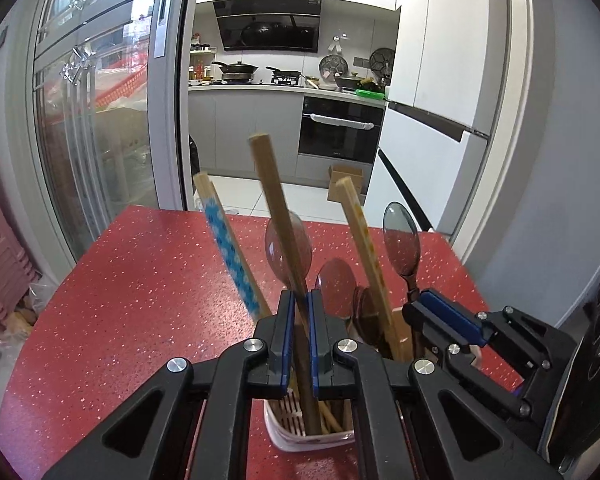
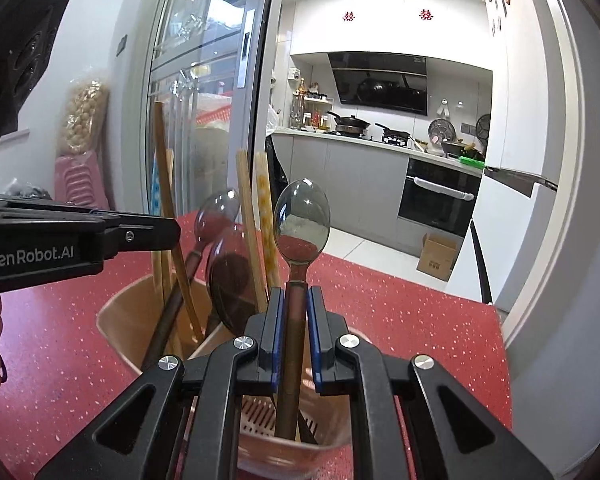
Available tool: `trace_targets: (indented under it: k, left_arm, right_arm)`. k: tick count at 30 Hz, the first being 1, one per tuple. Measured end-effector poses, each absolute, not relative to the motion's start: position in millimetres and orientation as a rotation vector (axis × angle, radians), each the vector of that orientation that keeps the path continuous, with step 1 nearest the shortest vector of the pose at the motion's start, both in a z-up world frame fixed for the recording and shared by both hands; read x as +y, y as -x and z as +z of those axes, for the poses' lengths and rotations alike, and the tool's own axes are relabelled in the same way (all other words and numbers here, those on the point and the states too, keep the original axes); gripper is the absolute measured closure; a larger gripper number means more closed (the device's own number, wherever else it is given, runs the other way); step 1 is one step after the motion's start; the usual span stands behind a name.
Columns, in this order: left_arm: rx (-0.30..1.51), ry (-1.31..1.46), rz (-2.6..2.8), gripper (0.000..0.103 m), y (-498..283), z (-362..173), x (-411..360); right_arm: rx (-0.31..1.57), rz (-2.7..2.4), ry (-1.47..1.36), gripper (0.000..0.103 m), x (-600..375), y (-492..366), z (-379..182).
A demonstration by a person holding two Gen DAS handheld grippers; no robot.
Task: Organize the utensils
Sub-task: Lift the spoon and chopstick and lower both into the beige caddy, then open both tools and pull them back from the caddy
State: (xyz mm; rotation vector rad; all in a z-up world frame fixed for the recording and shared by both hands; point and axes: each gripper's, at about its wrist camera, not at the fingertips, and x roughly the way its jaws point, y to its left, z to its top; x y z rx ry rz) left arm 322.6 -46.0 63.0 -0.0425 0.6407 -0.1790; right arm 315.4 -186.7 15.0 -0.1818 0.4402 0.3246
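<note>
Both grippers are clamped: left gripper (image 1: 299, 312) on a chopstick (image 1: 278, 216), right gripper (image 2: 296, 308) on a spoon (image 2: 301, 220), both standing in the holder (image 2: 120, 320) mid-table (image 1: 140, 280). Uneven pulling risks tipping it.

We read one clear text: "GenRobot.AI", white letters on the black side of the left claw (image 2: 172, 232), seen in the right wrist view. Two red double-happiness signs (image 2: 388, 16) sit on the white kitchen wall above the range hood; the same pair shows cut off at the top edge in the left wrist view. Small print on the cardboard box (image 2: 436, 258) on the floor and on the oven front is too blurred for us to read.
</note>
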Motion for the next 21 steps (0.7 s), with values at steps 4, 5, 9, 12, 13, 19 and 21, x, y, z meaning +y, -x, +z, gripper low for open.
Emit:
trace_targets:
  k: [4, 5, 9, 12, 13, 19, 21]
  left_arm:
    - [0.639, 0.027, -0.164, 0.069, -316.5, 61.4, -45.2]
    - [0.637, 0.030, -0.166, 0.069, -314.6, 62.2, -44.6]
    - [0.619, 0.024, -0.162, 0.069, -307.1, 66.8, -42.3]
    - [0.620, 0.019, -0.153, 0.069, -304.4, 68.1, -39.1]
    - [0.621, 0.019, -0.147, 0.069, -302.6, 67.6, -37.9]
    - [0.638, 0.028, -0.126, 0.068, -292.2, 63.9, -27.7]
    - [0.638, 0.032, -0.124, 0.068, -287.4, 64.6, -24.3]
  right_arm:
    - [0.452, 0.331, 0.207, 0.090, -183.0, -313.2, 12.2]
    - [0.457, 0.335, 0.206, 0.090, -183.6, -313.0, 11.6]
    - [0.488, 0.341, 0.184, 0.087, -184.3, -314.3, 13.0]
    - [0.508, 0.344, 0.166, 0.069, -186.4, -315.9, 14.5]
    - [0.512, 0.346, 0.161, 0.069, -186.8, -316.0, 15.1]
    - [0.529, 0.333, 0.123, 0.068, -192.3, -312.0, 22.7]
    - [0.534, 0.326, 0.094, 0.065, -196.8, -309.6, 28.1]
